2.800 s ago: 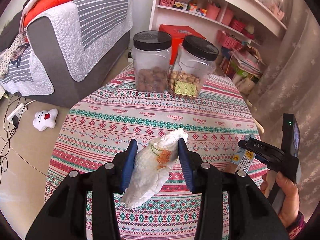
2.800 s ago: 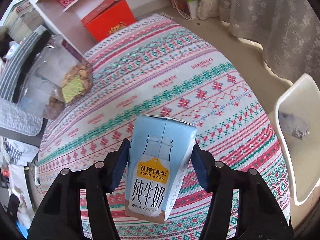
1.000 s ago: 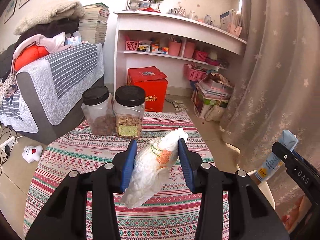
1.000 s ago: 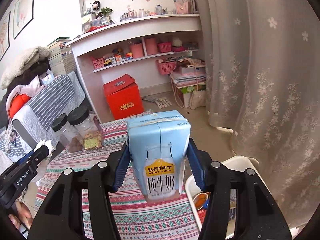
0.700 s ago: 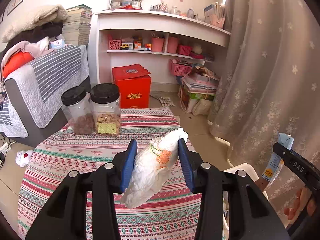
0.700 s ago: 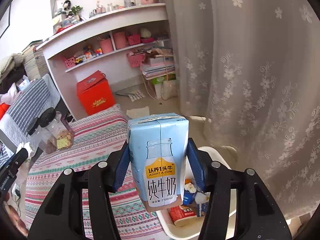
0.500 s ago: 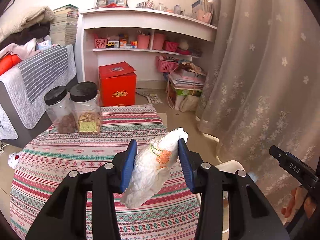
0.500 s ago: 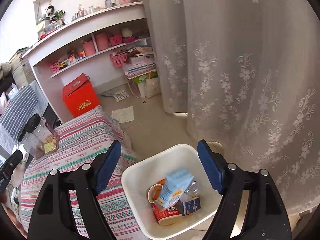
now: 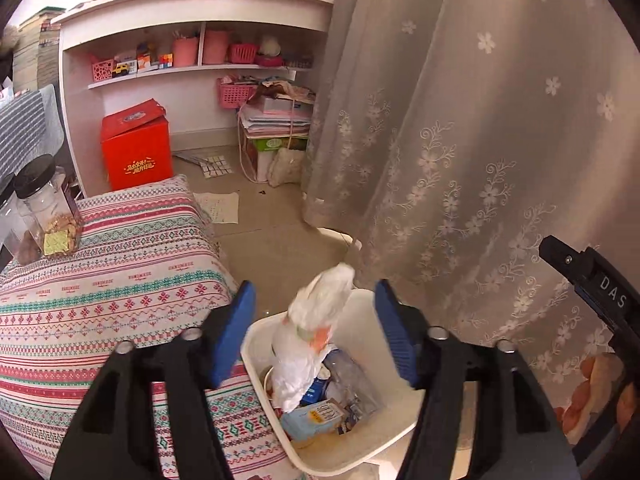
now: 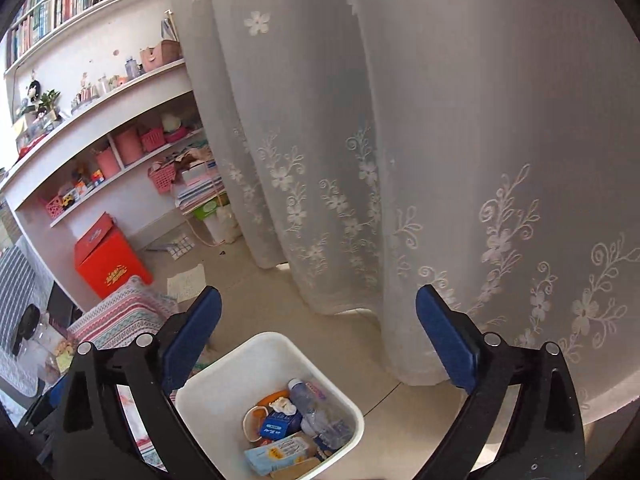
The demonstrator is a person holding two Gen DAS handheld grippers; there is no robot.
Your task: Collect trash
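In the left wrist view our left gripper (image 9: 316,332) has its jaws spread wide, and the crumpled white wrapper (image 9: 310,344) hangs in the gap between them, touching neither blue pad, its lower end over the open white trash bin (image 9: 368,446); we cannot tell whether it is resting on the trash inside. The bin stands on the floor just beside the table (image 9: 100,280) with its patterned cloth, and the blue milk carton (image 9: 310,418) lies inside among other trash. In the right wrist view our right gripper (image 10: 318,330) also has its jaws wide apart with nothing between them, above the same trash bin (image 10: 224,376), where the milk carton (image 10: 276,454) lies on its side near the front wall
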